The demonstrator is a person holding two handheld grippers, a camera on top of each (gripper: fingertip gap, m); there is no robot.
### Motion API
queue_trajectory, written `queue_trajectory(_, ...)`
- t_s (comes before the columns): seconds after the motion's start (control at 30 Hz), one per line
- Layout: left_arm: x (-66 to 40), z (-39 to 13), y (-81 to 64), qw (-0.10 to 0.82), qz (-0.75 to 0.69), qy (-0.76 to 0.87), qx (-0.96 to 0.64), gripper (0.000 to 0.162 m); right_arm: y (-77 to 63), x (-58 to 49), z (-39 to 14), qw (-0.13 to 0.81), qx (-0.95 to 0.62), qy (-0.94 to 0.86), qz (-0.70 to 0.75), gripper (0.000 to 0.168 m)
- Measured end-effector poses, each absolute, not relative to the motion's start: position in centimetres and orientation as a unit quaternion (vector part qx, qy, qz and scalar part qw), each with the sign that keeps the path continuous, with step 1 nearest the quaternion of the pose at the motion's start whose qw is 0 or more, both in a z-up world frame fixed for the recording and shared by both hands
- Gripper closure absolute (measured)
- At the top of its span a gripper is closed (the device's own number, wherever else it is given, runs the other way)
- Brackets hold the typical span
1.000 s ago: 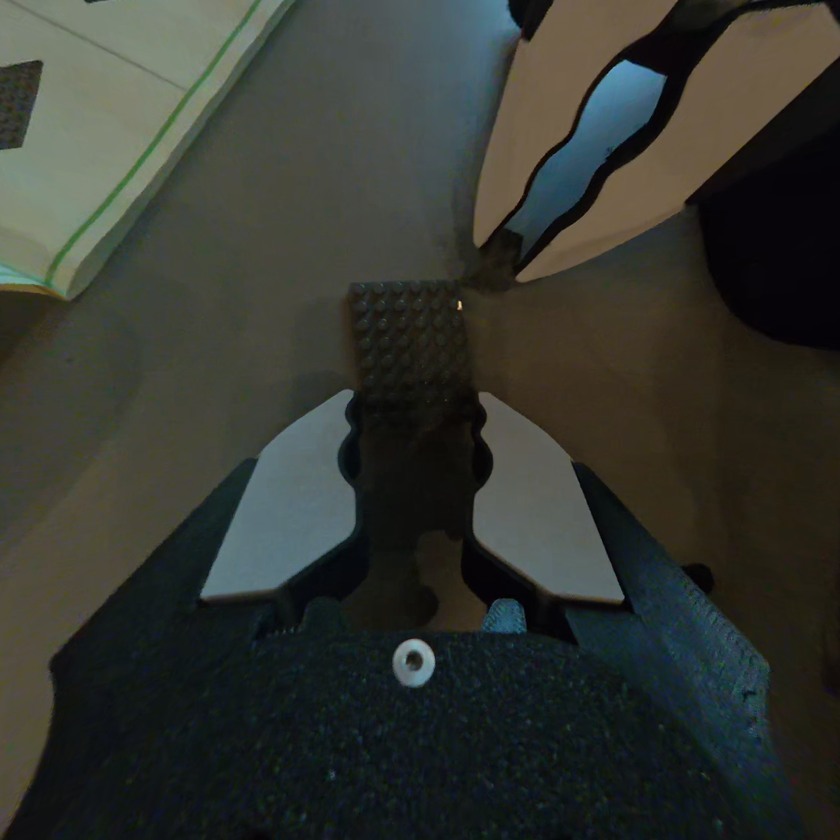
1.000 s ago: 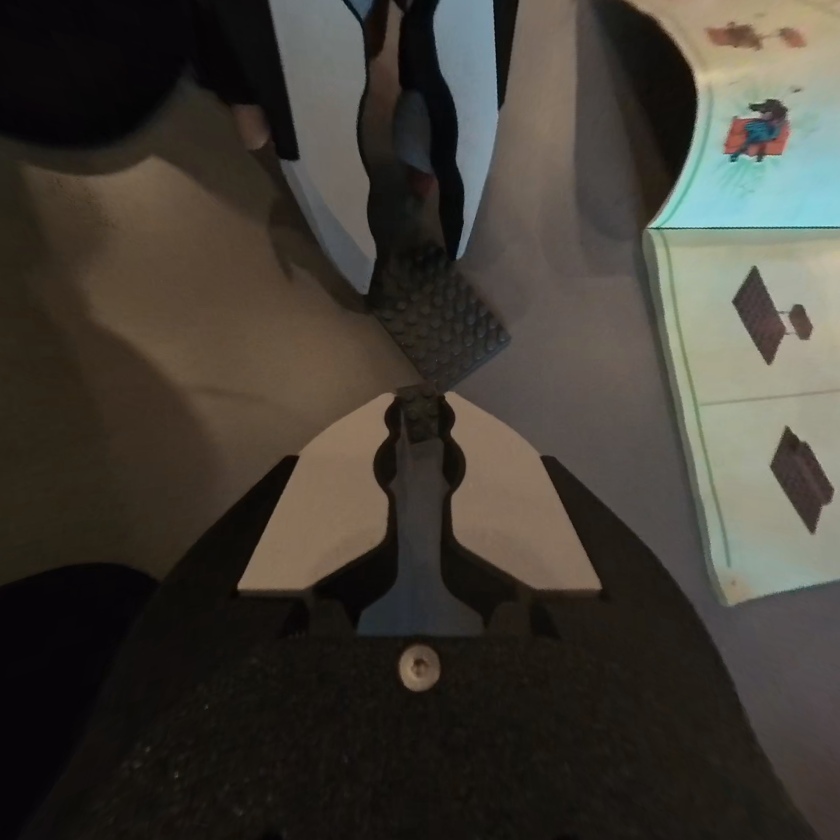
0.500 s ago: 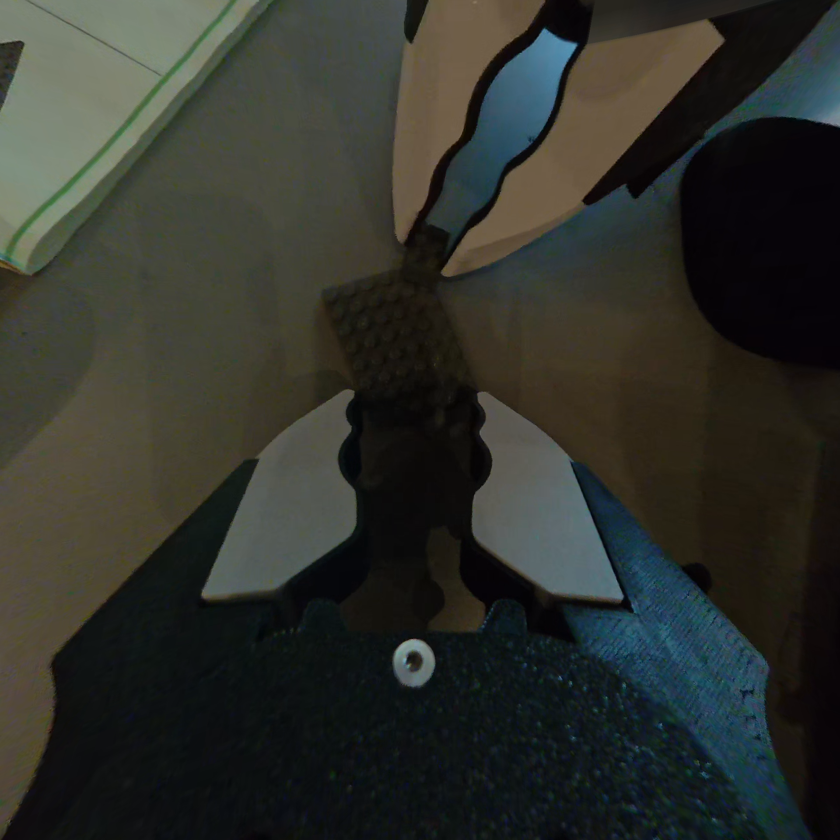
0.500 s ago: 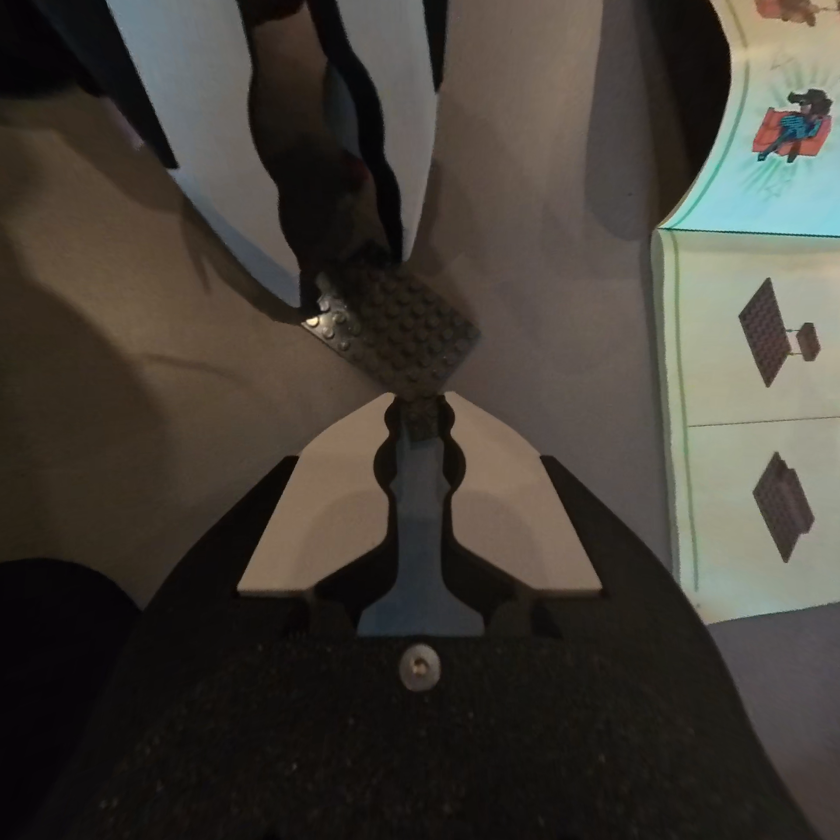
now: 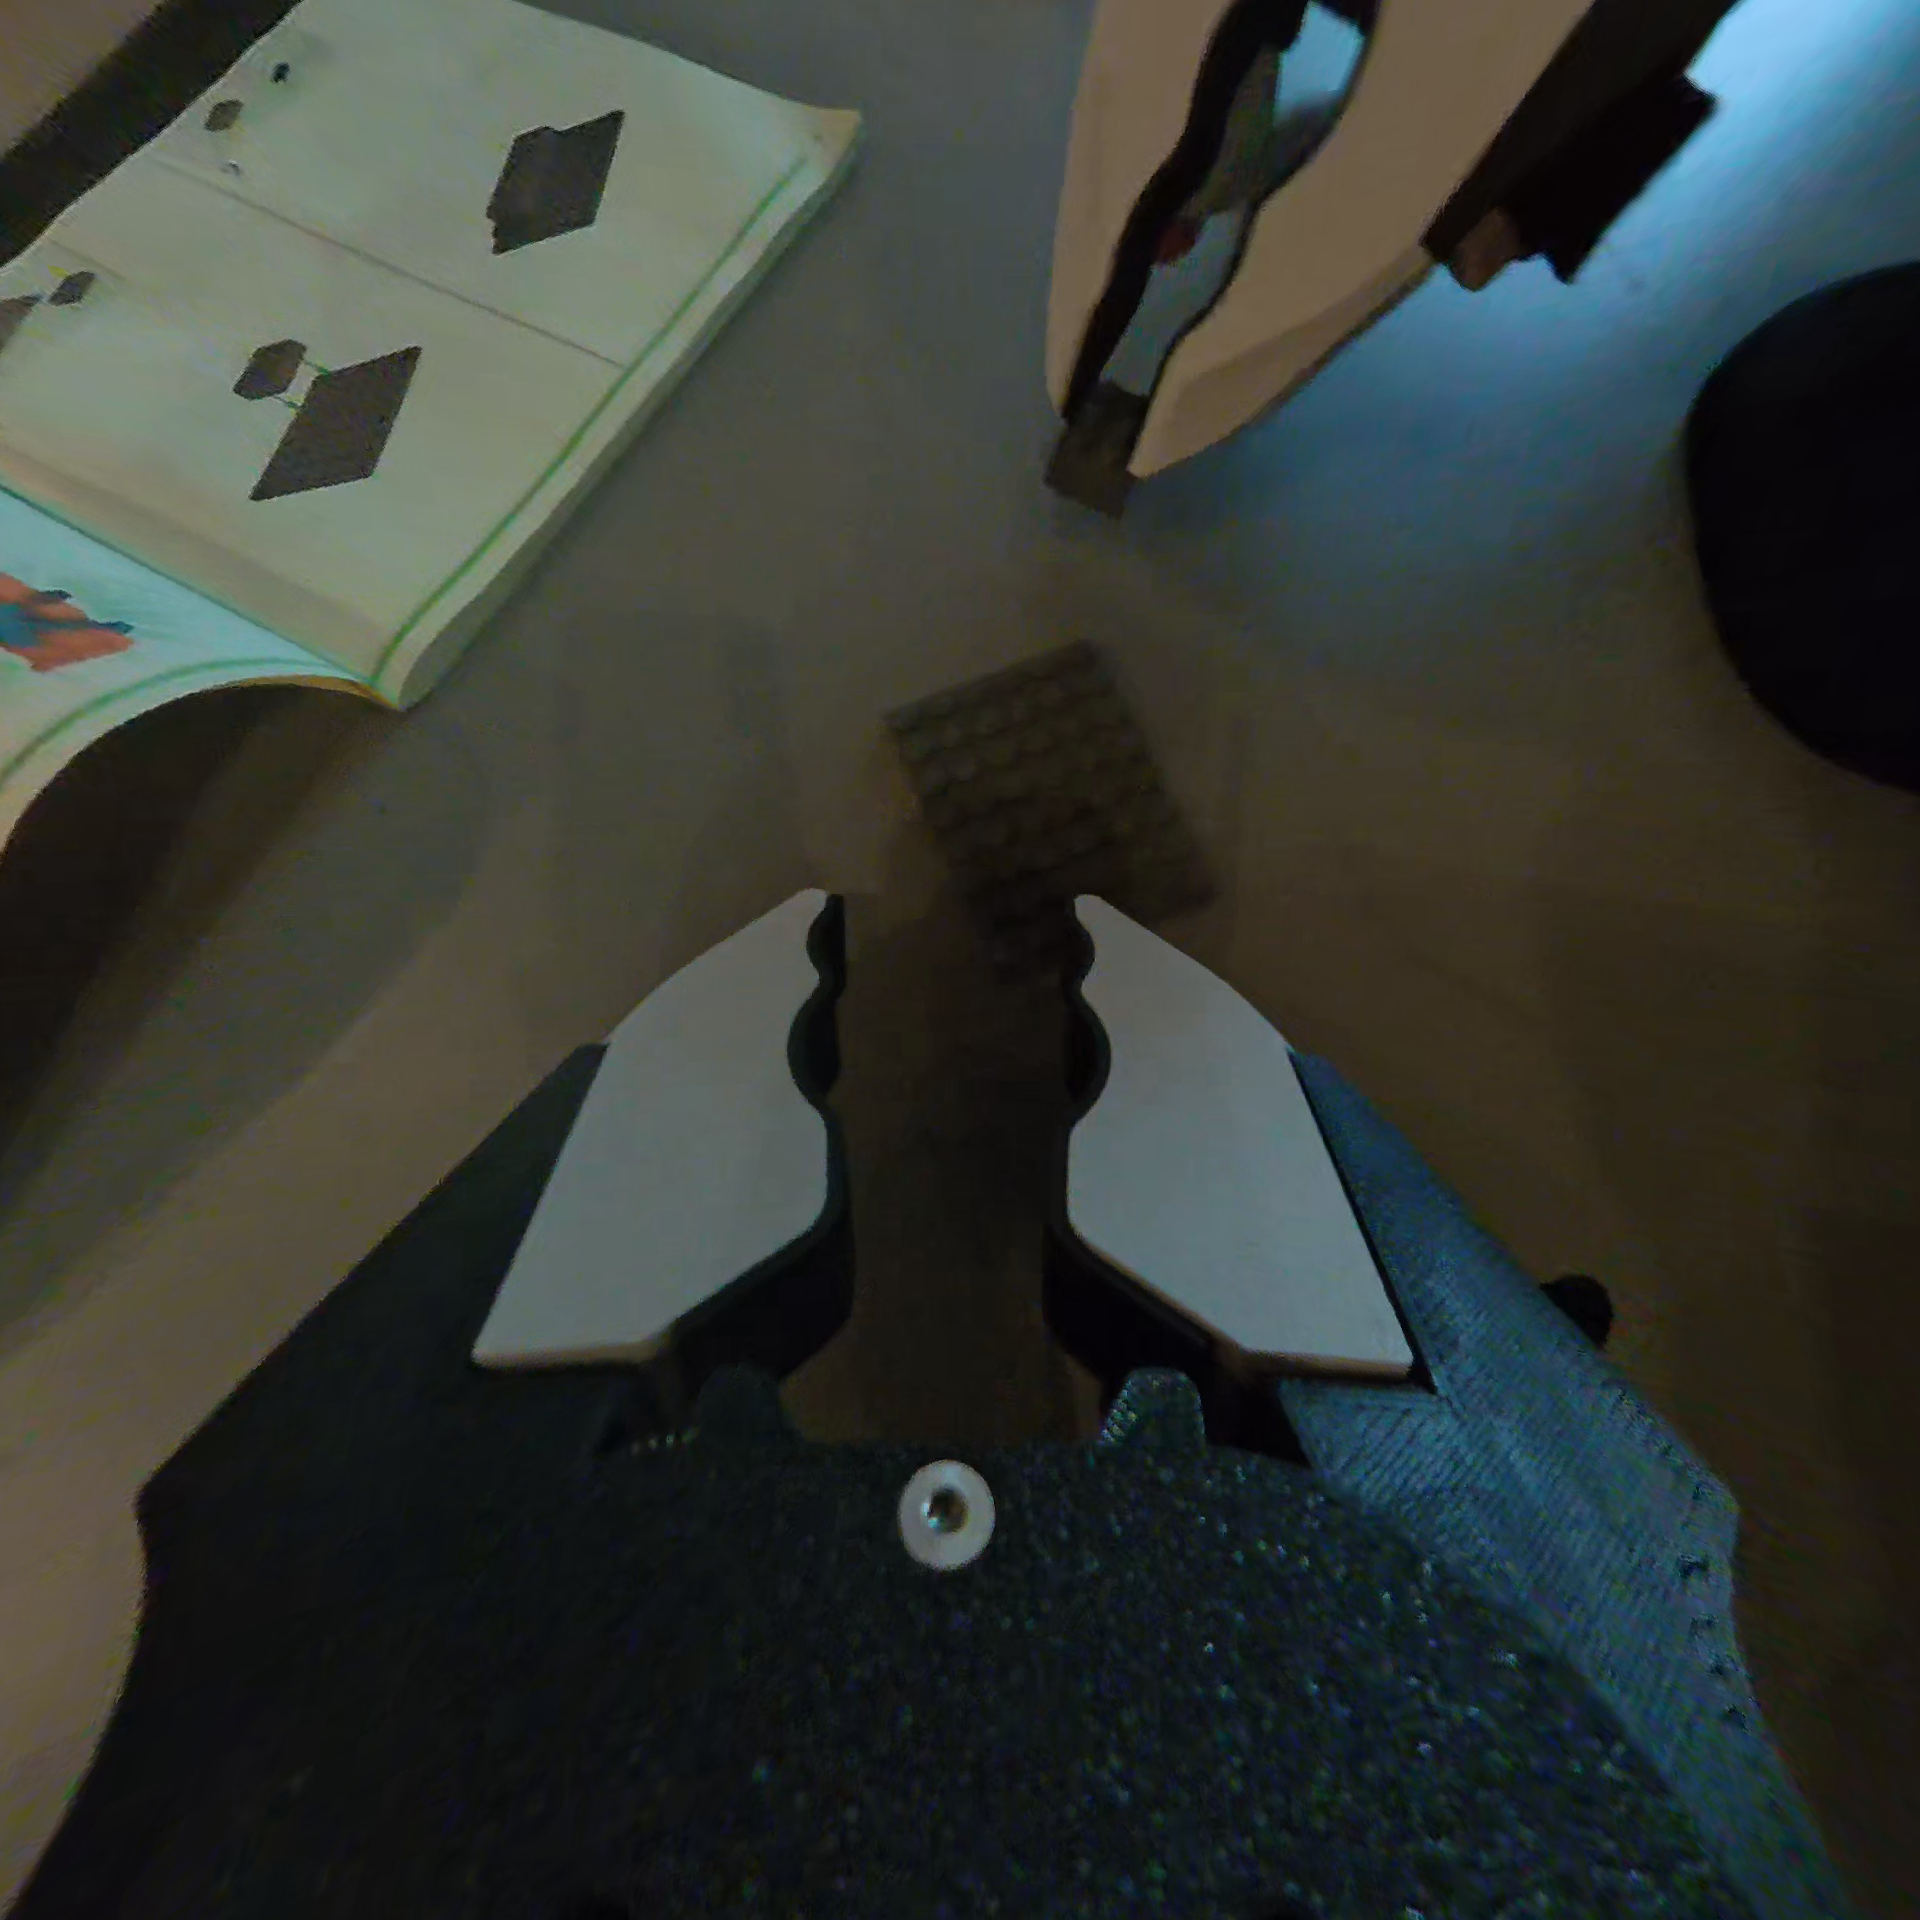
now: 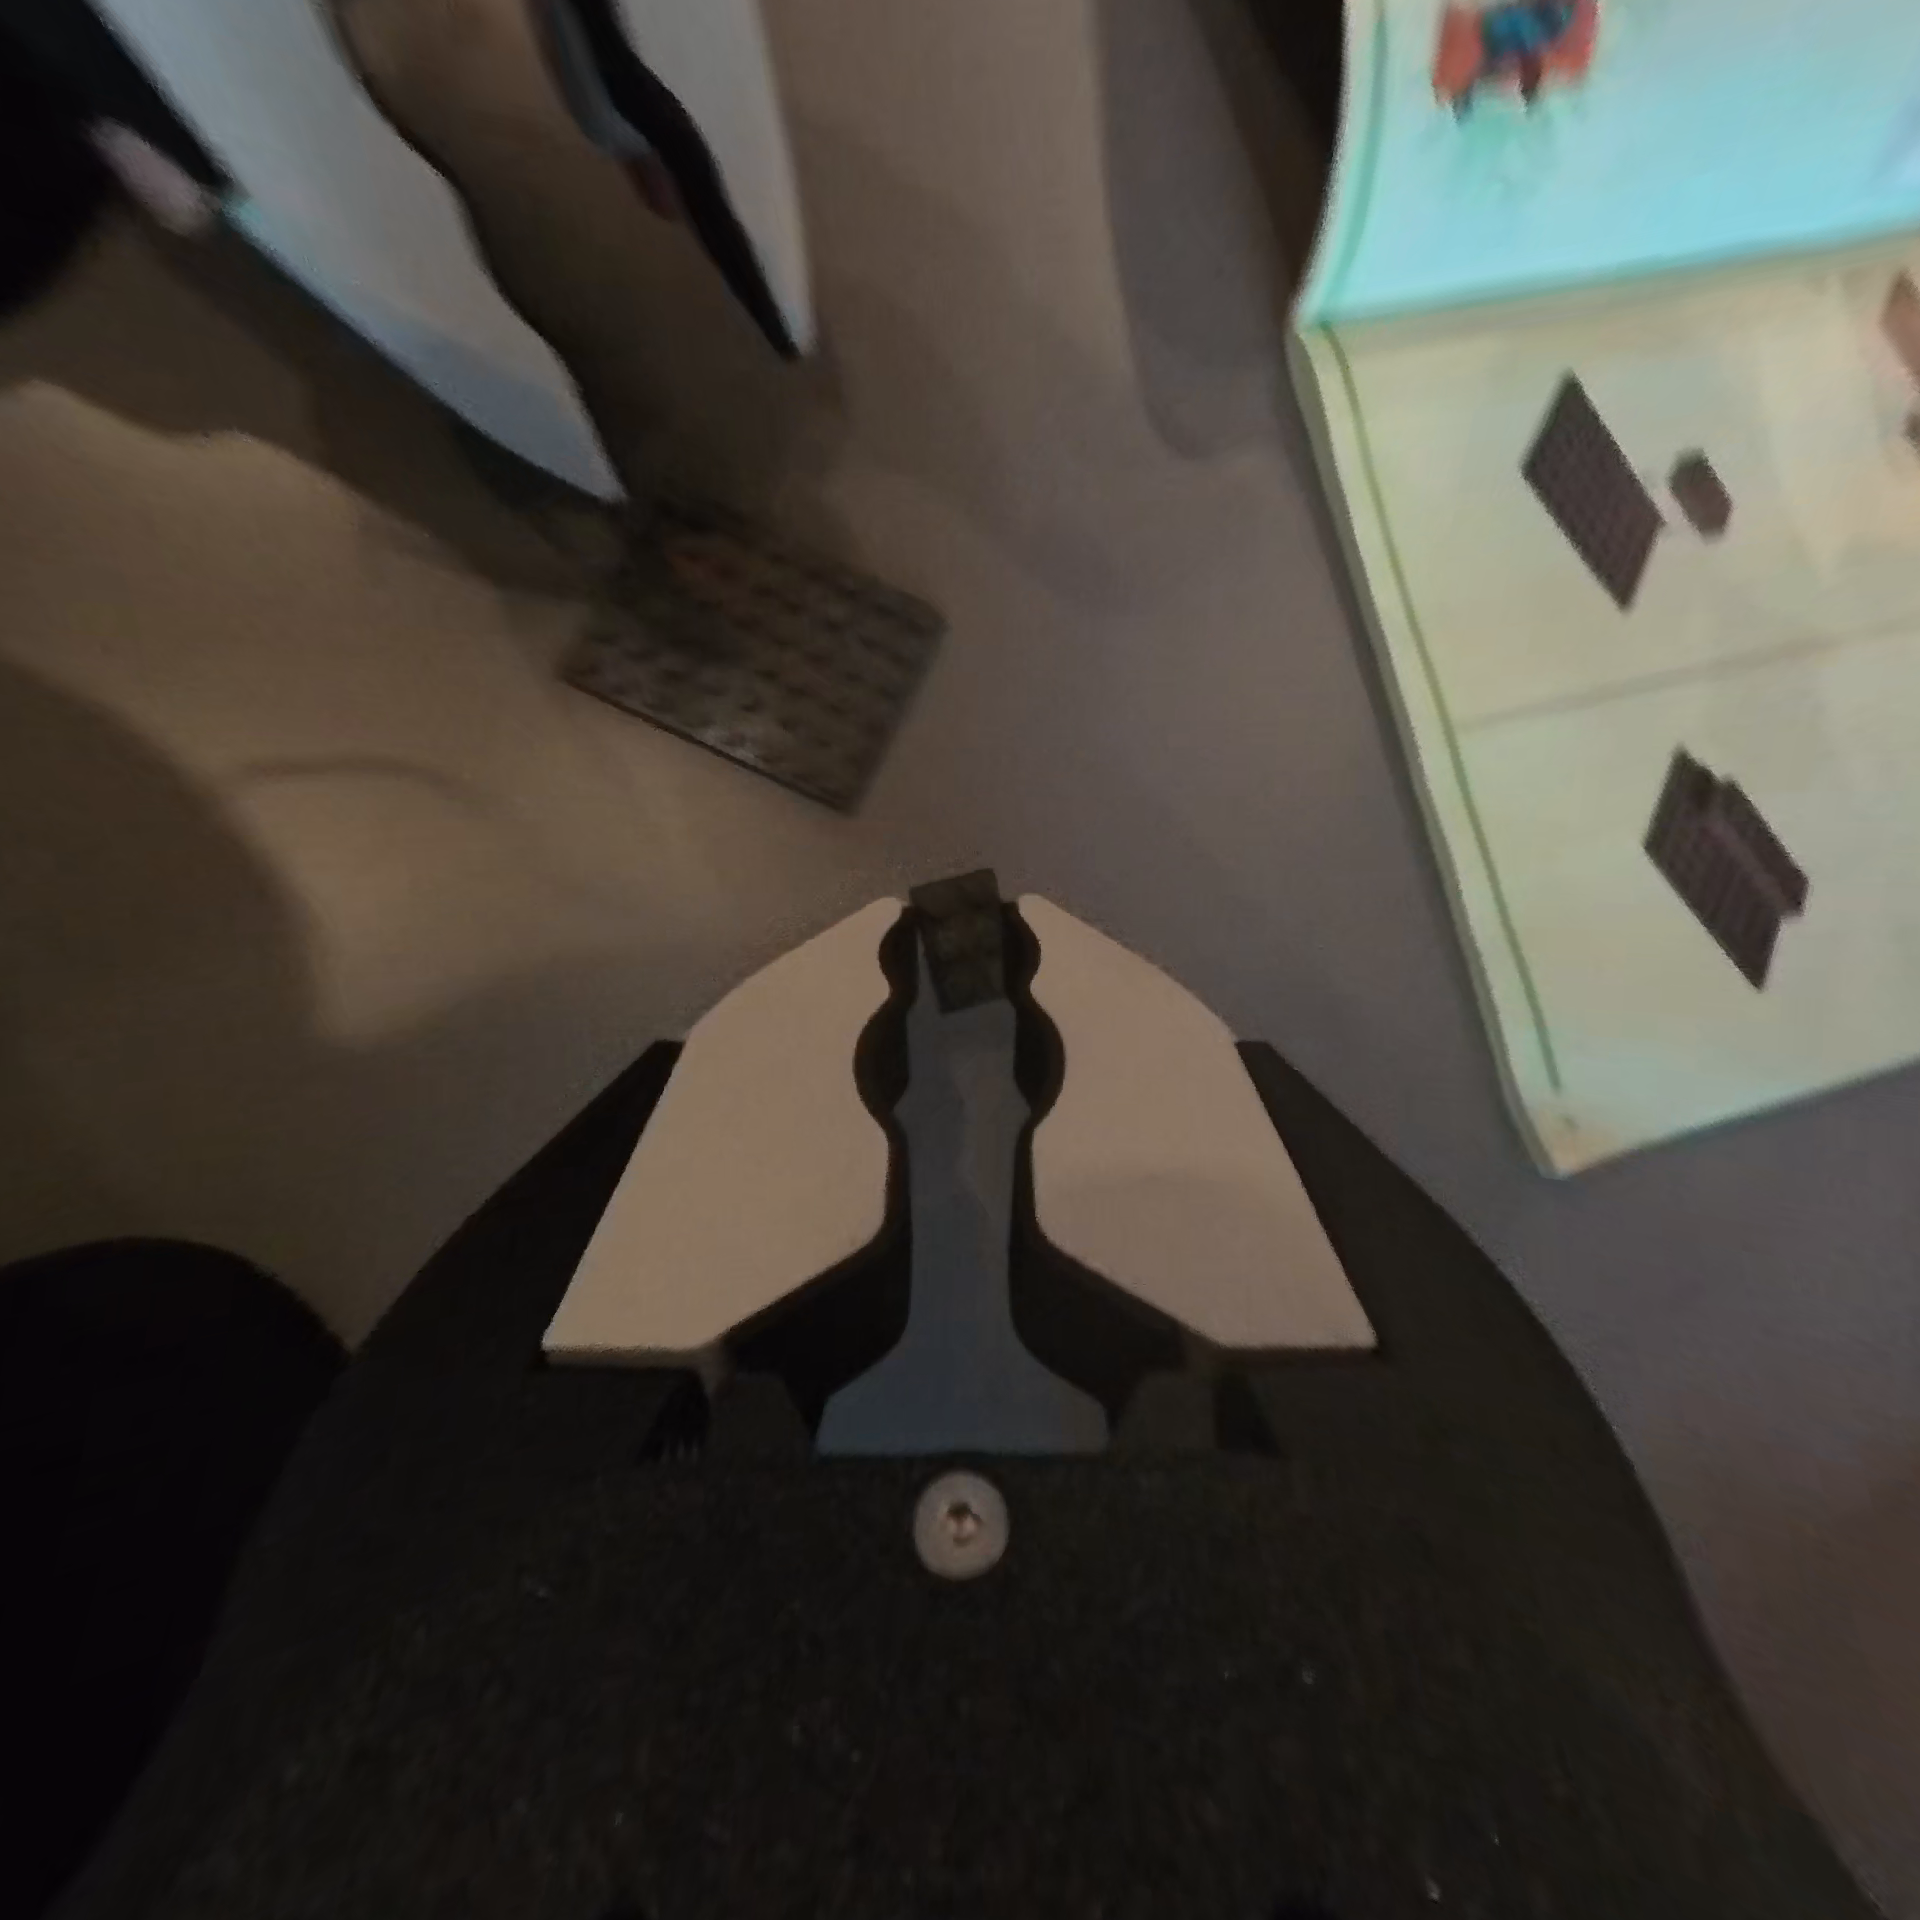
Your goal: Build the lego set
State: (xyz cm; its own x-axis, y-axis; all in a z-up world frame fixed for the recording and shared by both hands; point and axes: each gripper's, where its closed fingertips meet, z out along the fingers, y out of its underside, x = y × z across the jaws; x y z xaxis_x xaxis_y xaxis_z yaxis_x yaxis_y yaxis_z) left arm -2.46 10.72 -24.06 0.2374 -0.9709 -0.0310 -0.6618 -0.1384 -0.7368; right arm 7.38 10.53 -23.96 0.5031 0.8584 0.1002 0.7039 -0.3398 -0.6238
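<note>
The right gripper [image 6: 961, 914] has its fingers clamped on a small brick [image 6: 961, 951]. The studded plate [image 5: 1049, 800] lies just ahead of the left gripper's [image 5: 951, 914] parted fingers, apparently loose on the bench [image 5: 1455, 1039]. Next: steady the plate, press the brick on.

Little here fixes the kind of room: it reads as a plain tabletop set up for toy building, dimly lit, with deep shadows. A smooth, bare grey-beige surface [image 5: 1455, 1039] fills both views. An open instruction booklet [image 5: 343, 343] lies at ten o'clock in the left wrist view and at two o'clock in the right wrist view, its pale pages printed with brick diagrams. A studded dark plate [image 5: 1049, 790] lies flat at the middle. Whether this is a home, an office or a lab cannot be told
</note>
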Motion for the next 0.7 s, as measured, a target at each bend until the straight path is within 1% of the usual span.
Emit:
queue_trajectory(0.17, -2.9, -24.3, 10.9, 0.339, -0.223, 0.576, -0.71, 0.122, 11.3, 8.1, -25.0, 0.277, -0.821, -0.486, 0.111, 0.153)
queue_trajectory(0.3, -3.1, -24.1, 11.3, 0.348, -0.233, 0.562, -0.713, 0.123, 12.2, 7.9, -25.0, 0.272, -0.823, -0.487, 0.107, 0.152)
queue_trajectory(0.33, -3.2, -24.0, 11.4, 0.352, -0.236, 0.558, -0.713, 0.121, 12.4, 7.8, -25.0, 0.275, -0.824, -0.484, 0.107, 0.148)
queue_trajectory(0.37, -3.3, -23.9, 11.6, 0.355, -0.238, 0.554, -0.715, 0.123, 12.5, 7.6, -24.9, 0.278, -0.825, -0.48, 0.111, 0.14)
queue_trajectory(0.47, -3.6, -23.7, 12.2, 0.367, -0.243, 0.539, -0.718, 0.124, 12.5, 7.3, -23.9, 0.31, -0.818, -0.467, 0.129, 0.126)
queue_trajectory(0.53, -3.7, -23.4, 12.4, 0.375, -0.248, 0.529, -0.72, 0.125, 12.1, 7.2, -22.9, 0.339, -0.811, -0.454, 0.145, 0.122)
queue_trajectory(0.63, -3.9, -22.9, 13.0, 0.394, -0.245, 0.517, -0.719, 0.129, 10.9, 7.4, -21.1, 0.387, -0.803, -0.421, 0.166, 0.123)
queue_trajectory(0.7, -4.0, -22.3, 13.4, 0.413, -0.238, 0.508, -0.718, 0.136, 9.9, 7.6, -20.1, 0.414, -0.804, -0.39, 0.176, 0.127)
